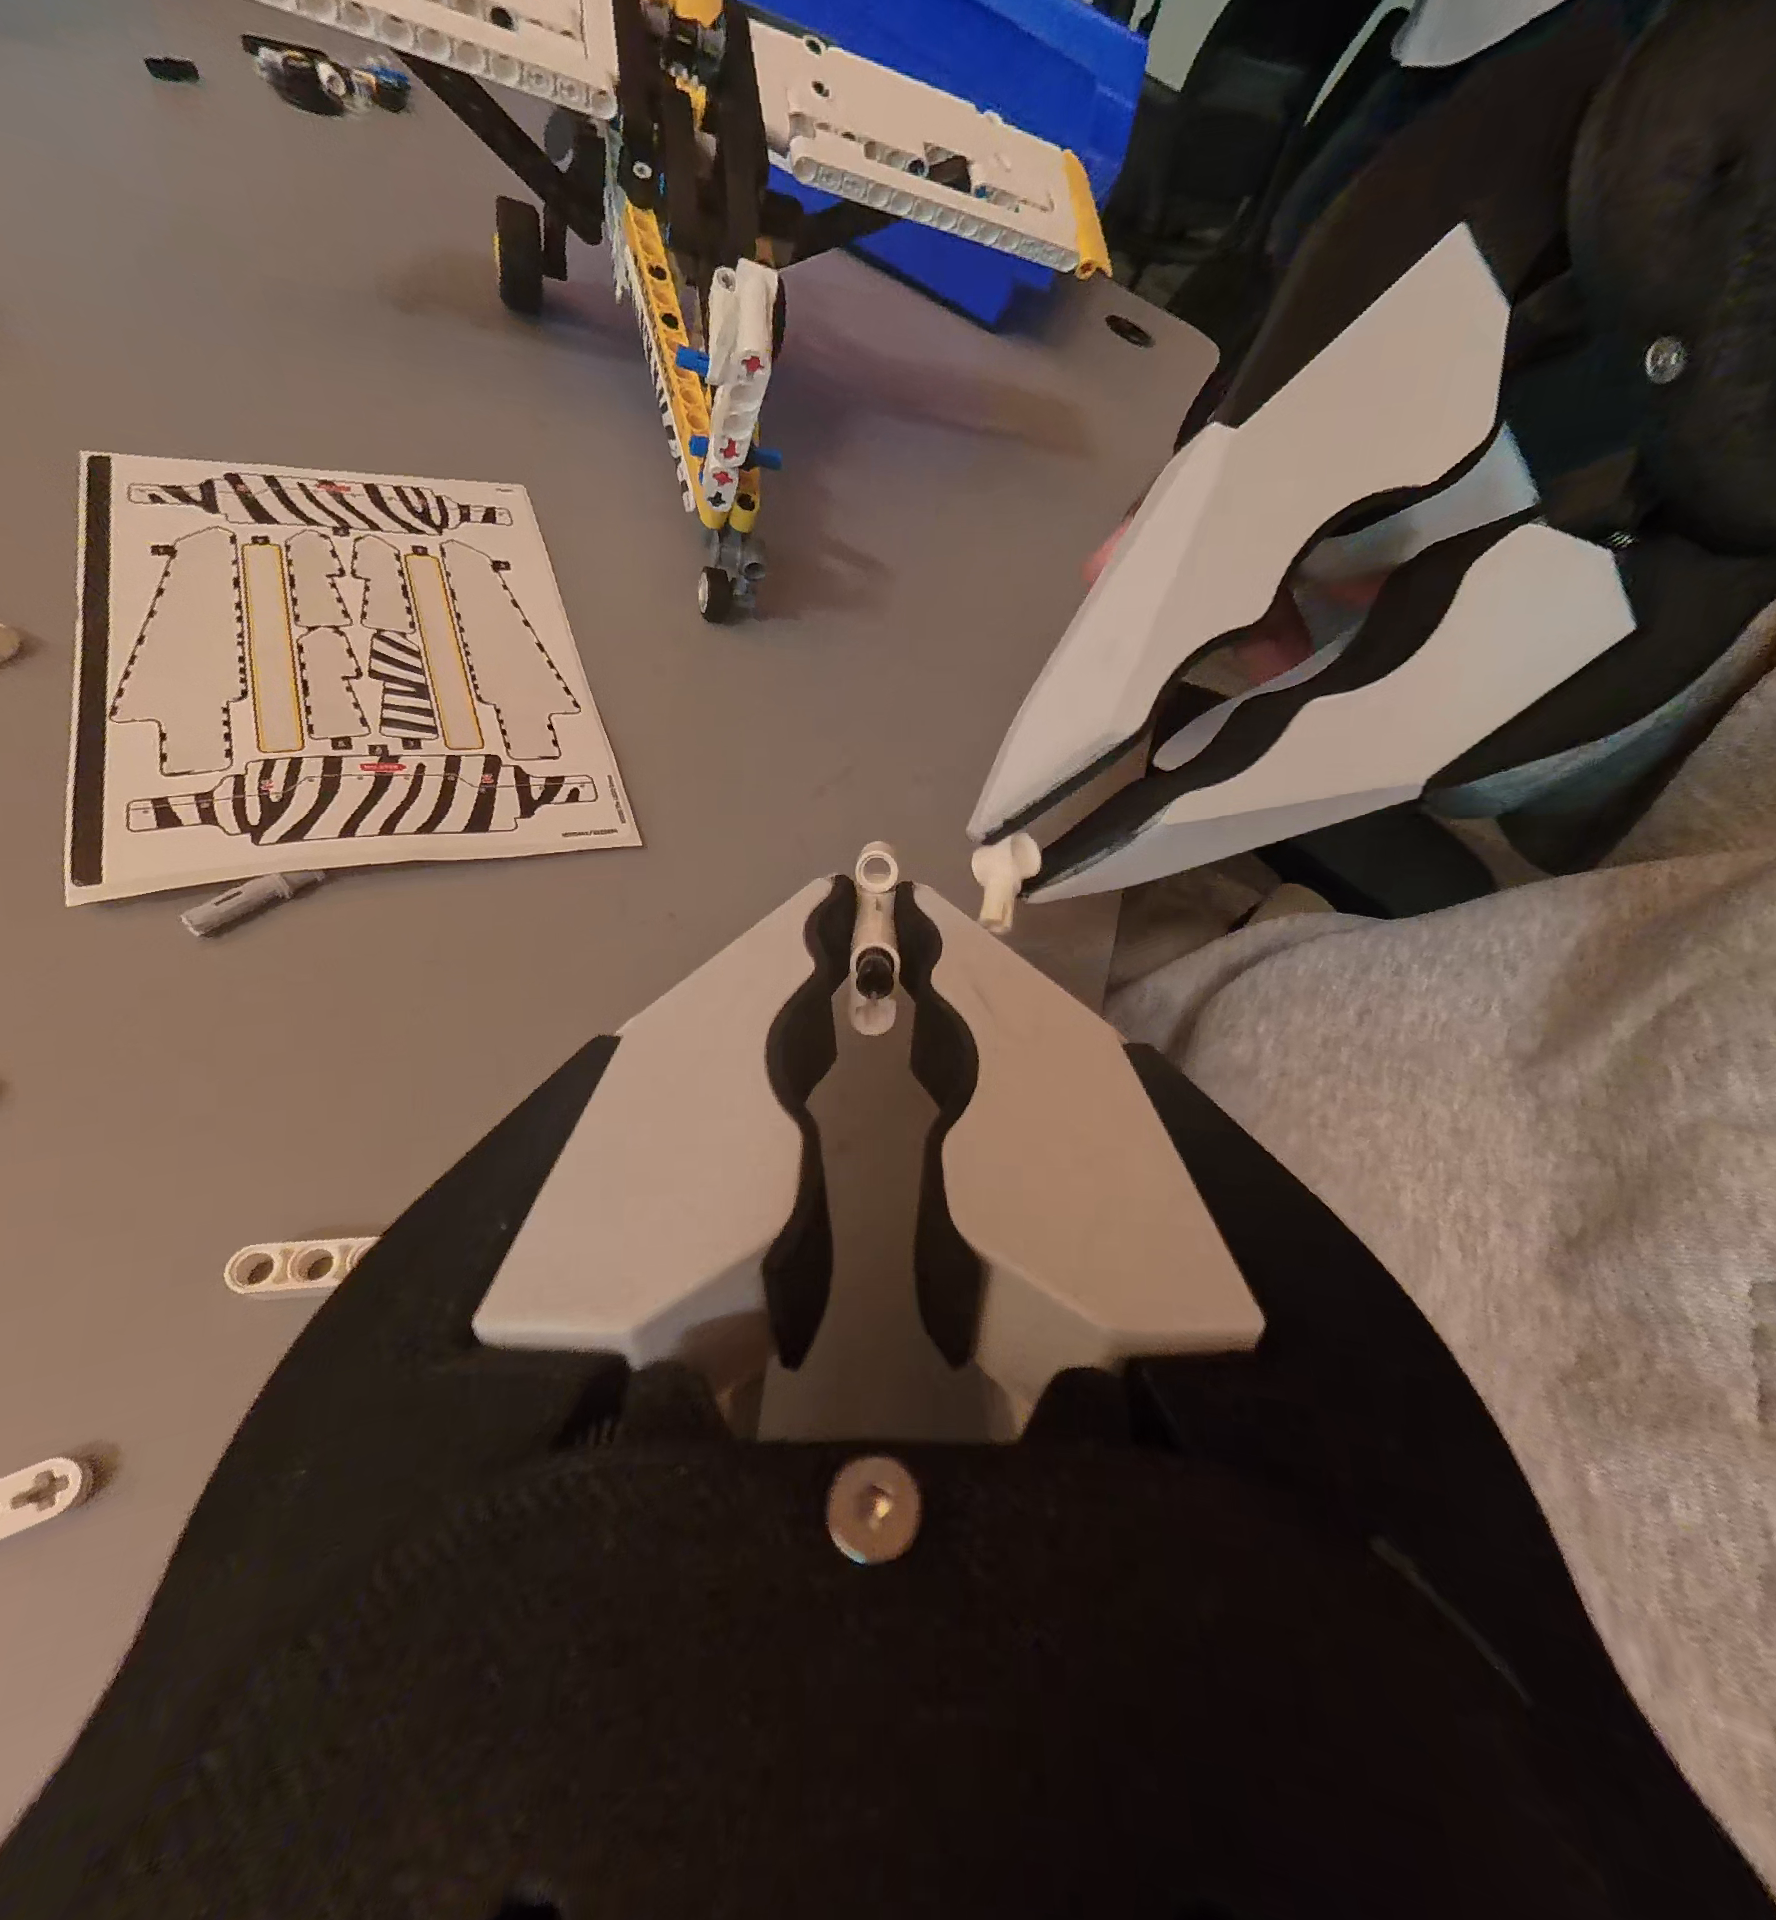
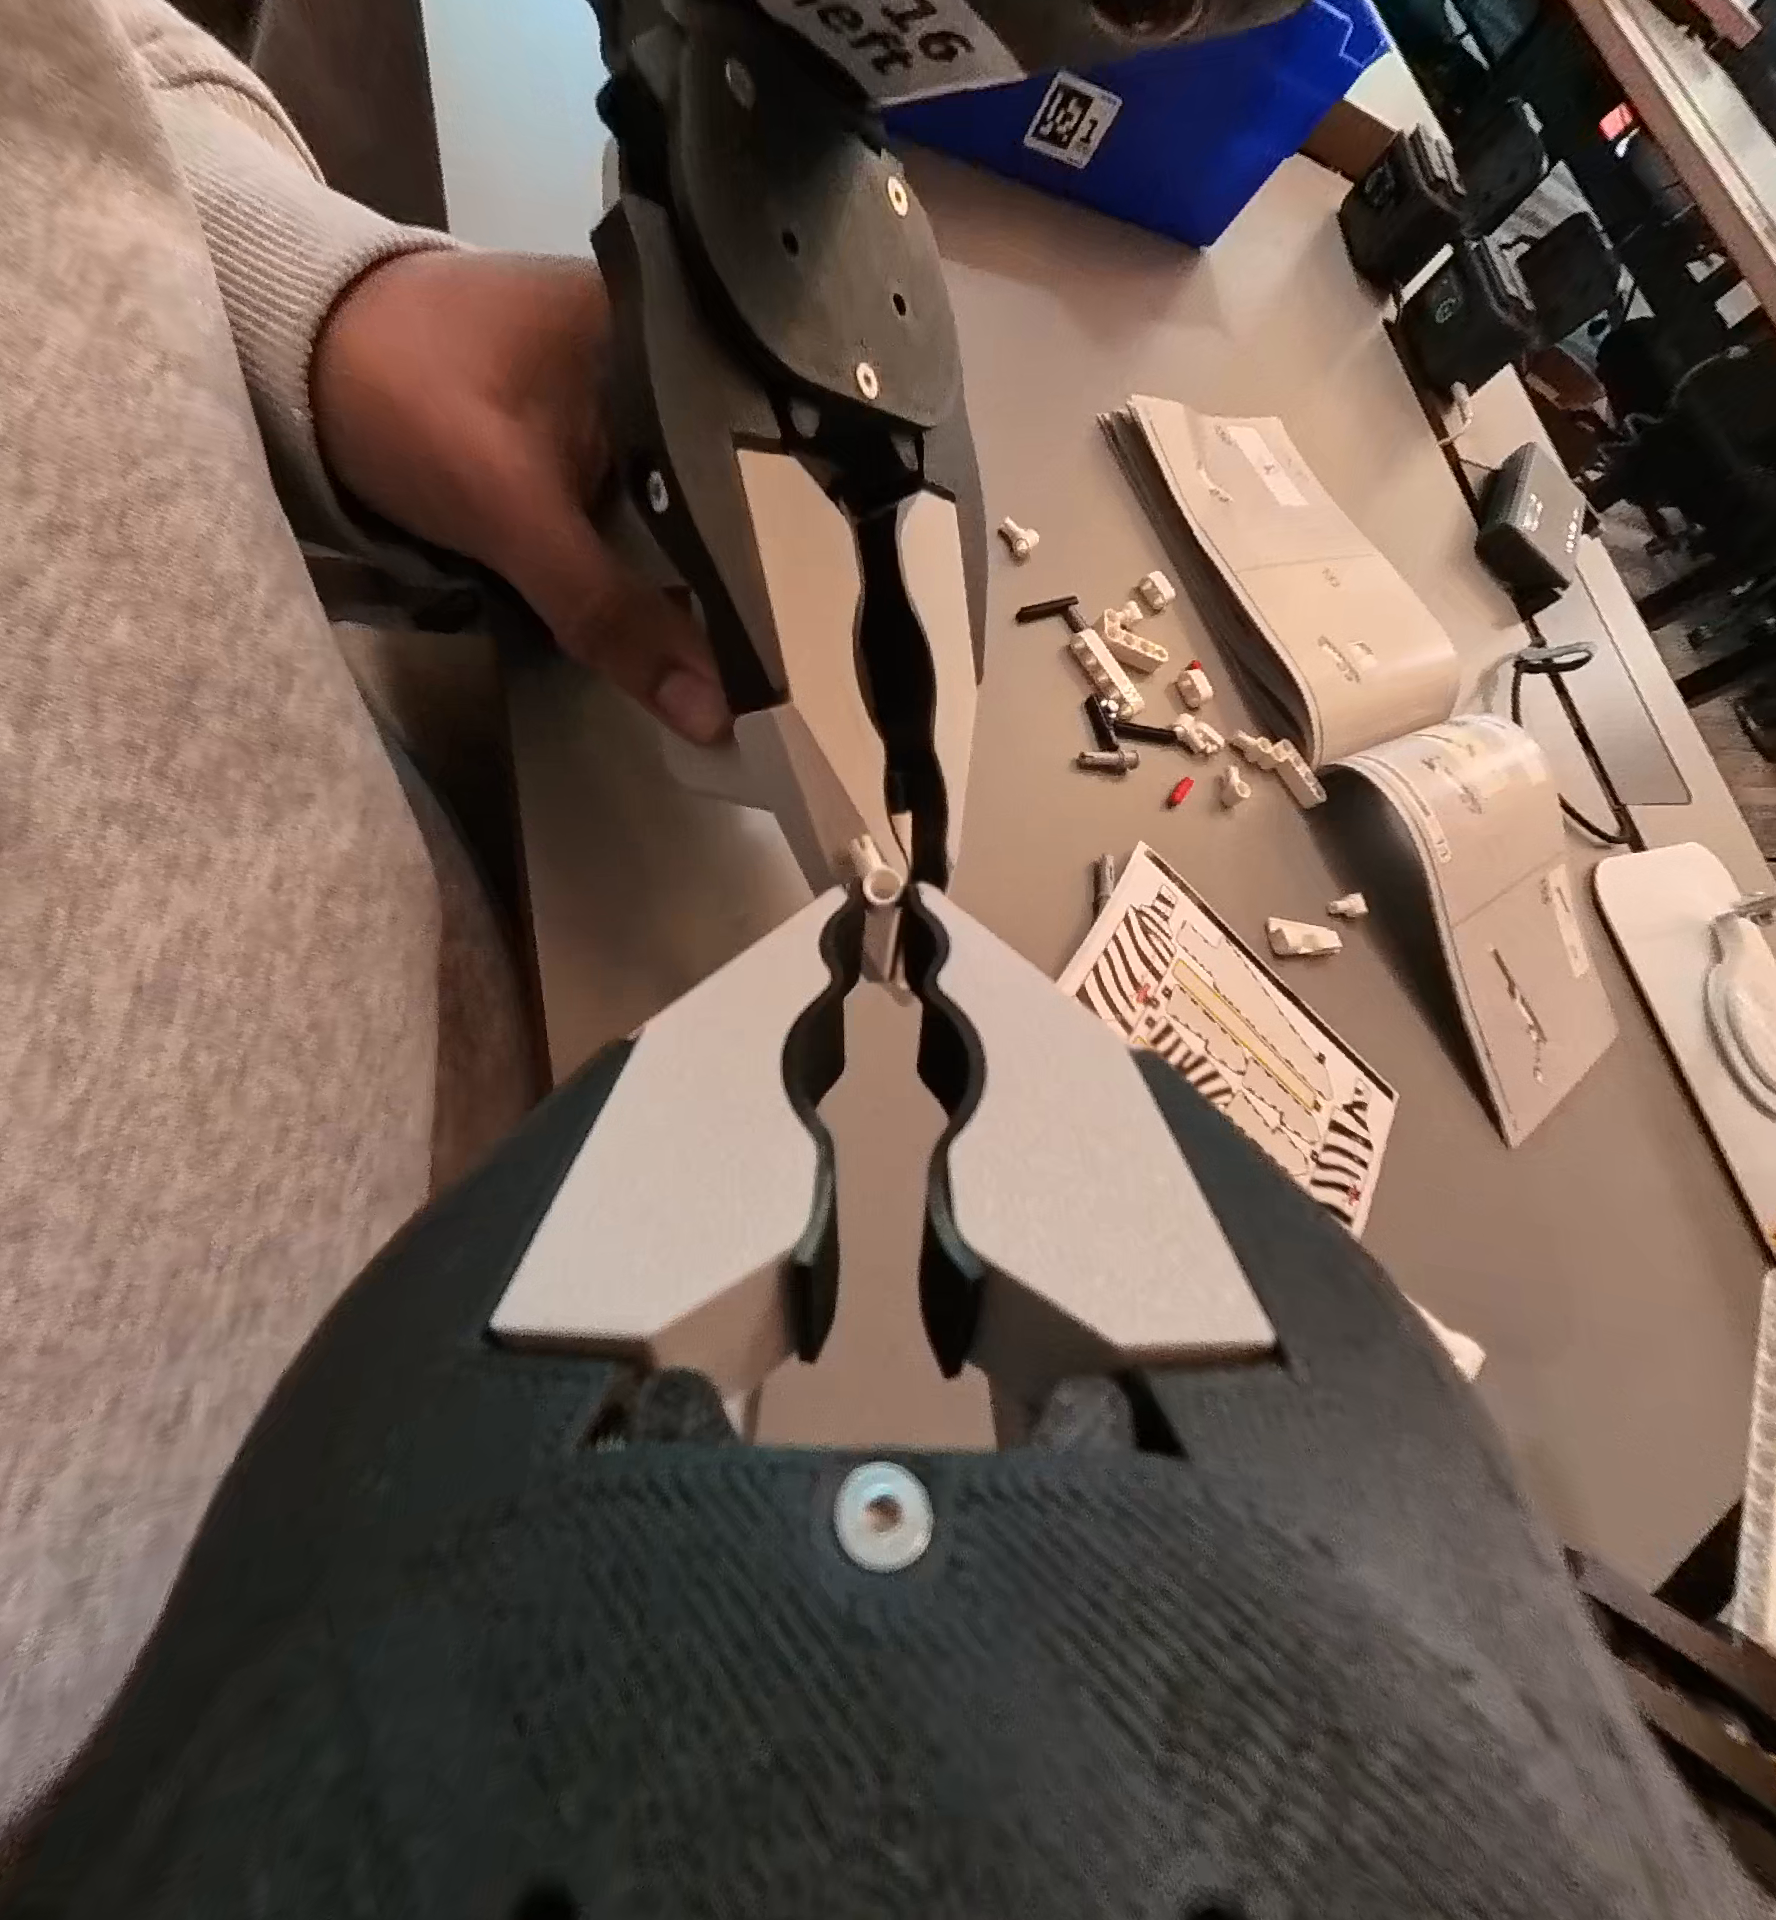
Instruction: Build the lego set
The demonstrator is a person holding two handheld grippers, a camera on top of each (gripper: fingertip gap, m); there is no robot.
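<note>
Pinching a small white connector (image 1: 875, 935) with a black pin in my left gripper (image 1: 876, 904), I hold it clear of the table (image 1: 863, 644) — my right gripper (image 2: 879, 914), clamped on another white piece (image 2: 880, 920), meets it for joining; the half-built model (image 1: 697, 270) stands beyond.

The lego model (image 1: 676, 187) at the table's far edge ran off the frame's top; tiny parts (image 1: 328, 78) by it were too blurred to identify.
</note>
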